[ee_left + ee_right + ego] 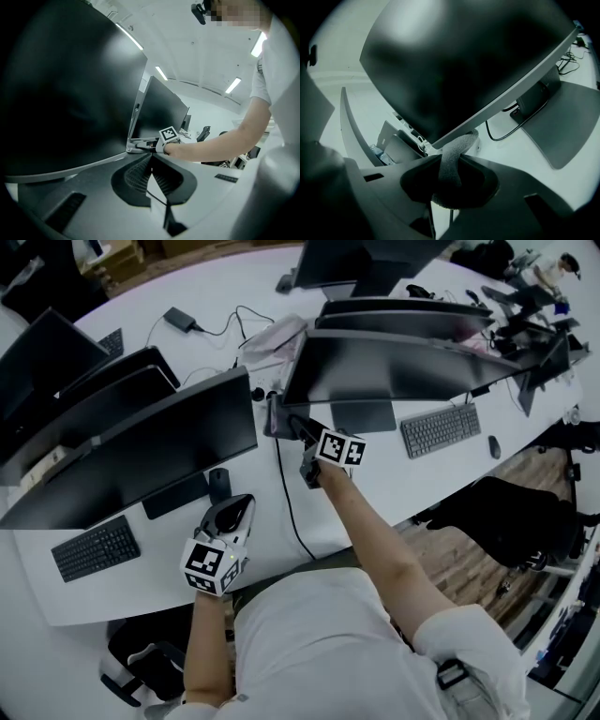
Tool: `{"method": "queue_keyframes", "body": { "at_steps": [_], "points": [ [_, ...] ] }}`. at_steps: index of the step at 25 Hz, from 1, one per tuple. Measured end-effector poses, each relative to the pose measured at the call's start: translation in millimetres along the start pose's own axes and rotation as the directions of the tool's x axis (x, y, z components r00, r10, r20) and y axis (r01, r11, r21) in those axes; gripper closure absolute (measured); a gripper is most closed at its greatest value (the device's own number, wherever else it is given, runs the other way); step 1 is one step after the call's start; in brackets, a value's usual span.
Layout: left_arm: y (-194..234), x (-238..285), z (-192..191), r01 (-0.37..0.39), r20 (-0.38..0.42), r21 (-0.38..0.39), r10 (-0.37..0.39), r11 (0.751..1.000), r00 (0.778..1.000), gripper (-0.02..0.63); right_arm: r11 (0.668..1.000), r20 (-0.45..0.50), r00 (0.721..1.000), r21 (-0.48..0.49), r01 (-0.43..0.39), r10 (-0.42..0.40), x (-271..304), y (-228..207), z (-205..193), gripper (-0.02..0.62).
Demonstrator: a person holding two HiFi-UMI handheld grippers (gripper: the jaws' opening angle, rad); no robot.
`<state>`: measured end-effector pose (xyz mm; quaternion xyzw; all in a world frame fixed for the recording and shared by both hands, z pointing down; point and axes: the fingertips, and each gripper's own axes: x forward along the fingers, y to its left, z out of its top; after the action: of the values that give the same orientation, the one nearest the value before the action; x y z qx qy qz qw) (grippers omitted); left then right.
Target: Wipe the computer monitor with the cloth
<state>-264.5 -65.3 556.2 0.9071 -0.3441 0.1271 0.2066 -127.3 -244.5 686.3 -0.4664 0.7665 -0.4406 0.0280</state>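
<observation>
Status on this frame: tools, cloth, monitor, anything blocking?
Left tool shut, empty. Right tool shut on cloth, cloth at lower edge of monitor. Nothing in the way.

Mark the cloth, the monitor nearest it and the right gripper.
cloth (451, 168): right gripper view, the strip pinched between the jaws.
monitor (459, 65): right gripper view, middle of its dark screen.
right gripper (294, 425): head view, its tips by the monitor's lower corner.

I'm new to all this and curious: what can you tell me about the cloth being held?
The cloth looks grey, soft and nubbly, like towelling. It is bunched into a narrow strip and pinched between the shut jaws of the right gripper, with a wad bulging behind them. Its free end rises to meet the lower edge of the dark monitor, near a corner.
</observation>
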Motion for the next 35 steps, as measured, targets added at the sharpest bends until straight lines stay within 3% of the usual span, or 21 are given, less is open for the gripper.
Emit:
{"method": "queue_keyframes", "body": {
  "at_steps": [18,35],
  "points": [
    [-46.3,45.5,12.2,-0.139,-0.041,0.017,0.139,0.990,0.989,0.609,0.988,-0.001,0.992,0.092,-0.123,0.124,-34.1,-39.5,27.7,0.500],
    [-94.9,99.8,17.5,-0.204,-0.049,-0.001,0.204,0.979,0.978,0.609,0.987,-0.039,0.989,0.078,-0.143,0.146,-79.0,-96.8,60.7,0.500]
  ]
}}
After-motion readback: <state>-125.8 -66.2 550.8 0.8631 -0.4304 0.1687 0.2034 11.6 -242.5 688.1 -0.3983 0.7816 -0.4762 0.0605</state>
